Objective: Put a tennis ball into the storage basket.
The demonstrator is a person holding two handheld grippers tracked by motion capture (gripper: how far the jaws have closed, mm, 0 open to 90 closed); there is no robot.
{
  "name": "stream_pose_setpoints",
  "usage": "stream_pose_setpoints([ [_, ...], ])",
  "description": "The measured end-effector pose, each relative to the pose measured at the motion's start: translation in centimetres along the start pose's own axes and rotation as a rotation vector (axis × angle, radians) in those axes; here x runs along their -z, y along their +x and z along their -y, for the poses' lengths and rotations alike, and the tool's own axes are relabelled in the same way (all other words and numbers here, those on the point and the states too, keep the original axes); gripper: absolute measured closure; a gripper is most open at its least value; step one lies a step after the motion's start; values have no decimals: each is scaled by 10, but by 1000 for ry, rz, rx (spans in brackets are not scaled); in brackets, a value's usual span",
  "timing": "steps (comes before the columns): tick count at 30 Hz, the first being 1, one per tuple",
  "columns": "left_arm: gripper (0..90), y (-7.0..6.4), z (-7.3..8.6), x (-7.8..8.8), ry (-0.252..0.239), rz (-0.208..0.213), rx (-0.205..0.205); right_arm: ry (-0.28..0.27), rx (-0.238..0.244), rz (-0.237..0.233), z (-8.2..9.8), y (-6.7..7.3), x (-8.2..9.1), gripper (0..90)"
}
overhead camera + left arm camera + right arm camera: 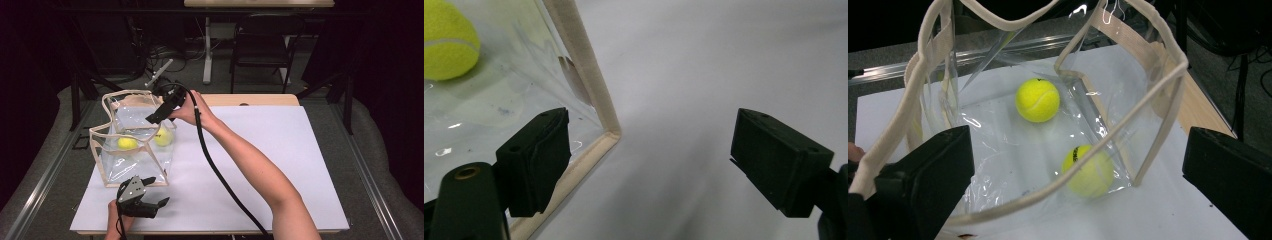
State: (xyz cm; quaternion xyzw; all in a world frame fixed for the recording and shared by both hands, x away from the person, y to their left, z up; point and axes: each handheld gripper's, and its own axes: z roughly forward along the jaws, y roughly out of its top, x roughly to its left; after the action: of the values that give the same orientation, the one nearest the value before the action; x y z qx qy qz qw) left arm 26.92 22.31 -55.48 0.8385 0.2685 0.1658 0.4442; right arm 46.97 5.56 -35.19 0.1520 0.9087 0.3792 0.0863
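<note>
A clear plastic bag (132, 167) with beige trim stands open on the left of the white sheet (280, 150). Two yellow tennis balls lie inside, one at the left (127, 143) and one at the right (163, 136). My right gripper (156, 116) hovers above the bag's far right rim, open, nothing between its jaws. Its view looks down into the bag (1168, 75) at the far ball (1037, 100) and the near ball (1089, 172). My left gripper (156, 191) rests open by the bag's front corner (604, 131), holding nothing. One ball (449, 45) shows through the bag wall.
The white sheet covers a wooden table (260, 100) and stretches wide to the right of the bag. The right forearm (250, 165) and its black cable (220, 175) cross the sheet diagonally. A dark chair (262, 45) and floor cables (165, 52) lie beyond the far edge.
</note>
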Motion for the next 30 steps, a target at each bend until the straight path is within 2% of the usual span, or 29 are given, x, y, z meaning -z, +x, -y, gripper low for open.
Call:
stream_pose_setpoints([
  [8,162,0,1,1,-7,-4,8,8,-13,24,16,-8,13,0],
  [20,162,0,2,2,-2,-2,-4,19,-40,59,44,-19,27,0],
  [30,161,-1,1,2,-3,1,-6,33,-36,71,65,-17,38,0],
])
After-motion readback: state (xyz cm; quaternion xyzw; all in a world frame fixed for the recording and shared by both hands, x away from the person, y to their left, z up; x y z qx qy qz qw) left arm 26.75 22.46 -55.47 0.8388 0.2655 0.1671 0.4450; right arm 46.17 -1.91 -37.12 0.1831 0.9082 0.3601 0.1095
